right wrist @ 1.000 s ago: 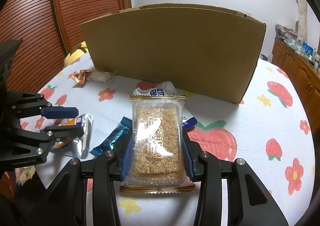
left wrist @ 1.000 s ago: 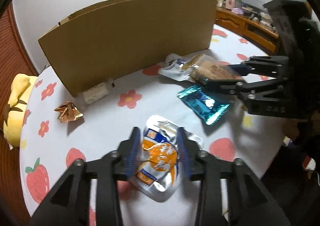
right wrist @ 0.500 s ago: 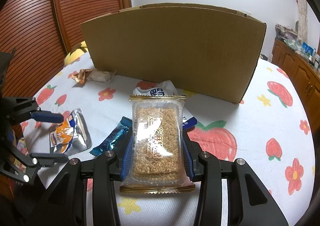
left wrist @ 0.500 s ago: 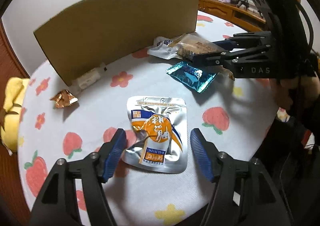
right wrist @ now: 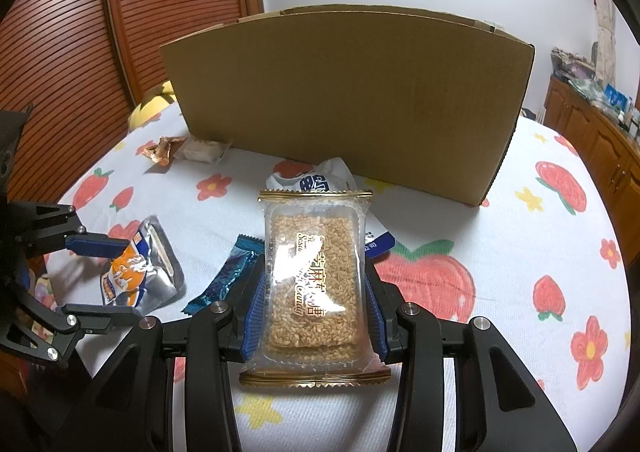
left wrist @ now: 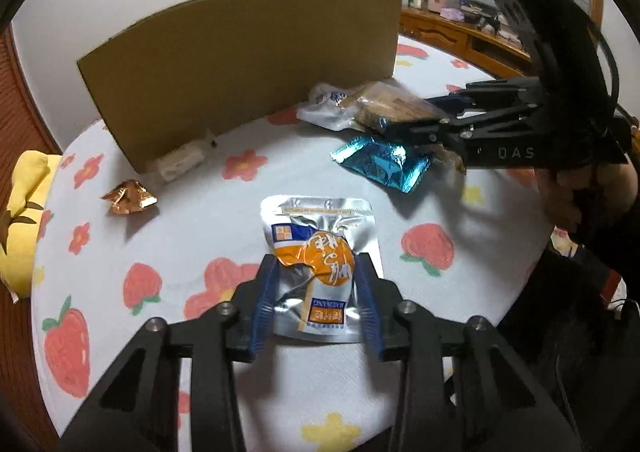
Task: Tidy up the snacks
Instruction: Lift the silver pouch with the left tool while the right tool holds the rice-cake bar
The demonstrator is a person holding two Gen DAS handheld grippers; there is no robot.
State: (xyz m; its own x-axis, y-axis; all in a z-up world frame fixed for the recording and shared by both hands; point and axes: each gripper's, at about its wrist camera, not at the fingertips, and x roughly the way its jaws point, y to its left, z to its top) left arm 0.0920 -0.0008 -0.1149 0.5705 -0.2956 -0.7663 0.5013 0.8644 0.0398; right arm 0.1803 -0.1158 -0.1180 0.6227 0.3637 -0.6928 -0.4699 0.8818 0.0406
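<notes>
The left gripper (left wrist: 316,292) had its blue pads against both sides of a silver-and-orange pouch (left wrist: 320,252), closed on its near half; the pouch's lower edge was hidden behind the pads. The right gripper (right wrist: 316,308) clamped a clear sesame candy packet (right wrist: 314,280), held flat above the tablecloth (right wrist: 500,252). In the left view this packet (left wrist: 390,106) was largely covered by the right gripper's fingers (left wrist: 436,124).

Six snacks were countable. Beyond the two held, a blue foil bar (left wrist: 382,162) lay at two o'clock of the pouch, a white-and-blue bag (right wrist: 320,180) sat partly hidden behind the candy packet, and a crumpled copper wrapper (left wrist: 128,198) and a pale wrapped piece (left wrist: 180,162) rested at ten o'clock by the cardboard box (right wrist: 348,92). The box's inside was out of sight.

Only the left view showed the person's hand (left wrist: 580,192); only the right view showed the slatted wooden door (right wrist: 120,32).
</notes>
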